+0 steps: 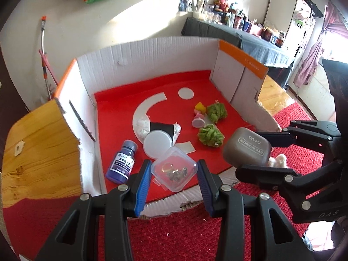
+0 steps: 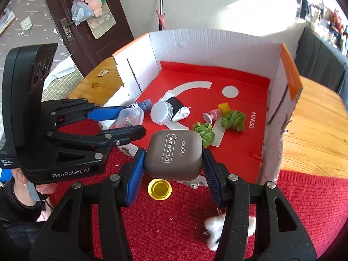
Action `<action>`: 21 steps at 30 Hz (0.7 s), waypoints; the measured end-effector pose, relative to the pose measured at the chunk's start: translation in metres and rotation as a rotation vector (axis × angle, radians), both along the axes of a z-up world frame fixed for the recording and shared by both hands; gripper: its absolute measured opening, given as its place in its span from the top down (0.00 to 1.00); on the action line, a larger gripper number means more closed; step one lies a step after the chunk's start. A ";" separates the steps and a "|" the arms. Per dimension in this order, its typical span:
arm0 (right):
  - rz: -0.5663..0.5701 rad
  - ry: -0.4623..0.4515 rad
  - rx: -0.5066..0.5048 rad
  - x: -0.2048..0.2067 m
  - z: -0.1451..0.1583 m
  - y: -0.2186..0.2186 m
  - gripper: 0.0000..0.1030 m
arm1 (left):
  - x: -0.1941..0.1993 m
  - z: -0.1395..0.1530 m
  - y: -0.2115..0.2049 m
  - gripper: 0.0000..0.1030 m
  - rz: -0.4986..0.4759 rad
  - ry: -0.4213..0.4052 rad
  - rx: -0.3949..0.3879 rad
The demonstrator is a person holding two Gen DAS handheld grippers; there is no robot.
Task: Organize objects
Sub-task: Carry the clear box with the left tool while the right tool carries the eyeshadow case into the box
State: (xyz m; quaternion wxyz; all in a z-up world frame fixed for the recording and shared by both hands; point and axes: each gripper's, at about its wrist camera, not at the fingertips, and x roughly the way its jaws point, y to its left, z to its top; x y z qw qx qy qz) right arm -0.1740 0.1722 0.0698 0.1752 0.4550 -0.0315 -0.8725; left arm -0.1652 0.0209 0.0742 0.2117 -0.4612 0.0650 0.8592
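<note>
Holding the clear plastic case (image 1: pixel 174 170) in the left hand-held gripper (image 1: pixel 174 181) and the eye shadow box (image 2: pixel 175 154) clamped in the right hand-held gripper (image 2: pixel 174 173), both over the near edge of the cardboard tray (image 1: pixel 152 52), lower each gently onto free red floor.

I see a grey eye shadow case (image 2: pixel 174 155) with white lettering. The box floor (image 1: pixel 121 117) is red with white shapes. The pompoms (image 1: pixel 210 135) are green.
</note>
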 end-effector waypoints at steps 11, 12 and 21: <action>0.026 -0.101 -0.032 -0.025 -0.018 0.002 0.51 | -0.016 -0.023 0.001 0.57 -0.046 -0.093 -0.028; 0.030 -0.114 -0.038 -0.027 -0.020 0.002 0.51 | -0.017 -0.025 0.002 0.57 -0.051 -0.099 -0.031; 0.017 -0.145 -0.027 -0.037 -0.029 0.005 0.51 | -0.024 -0.034 0.002 0.57 -0.059 -0.117 -0.048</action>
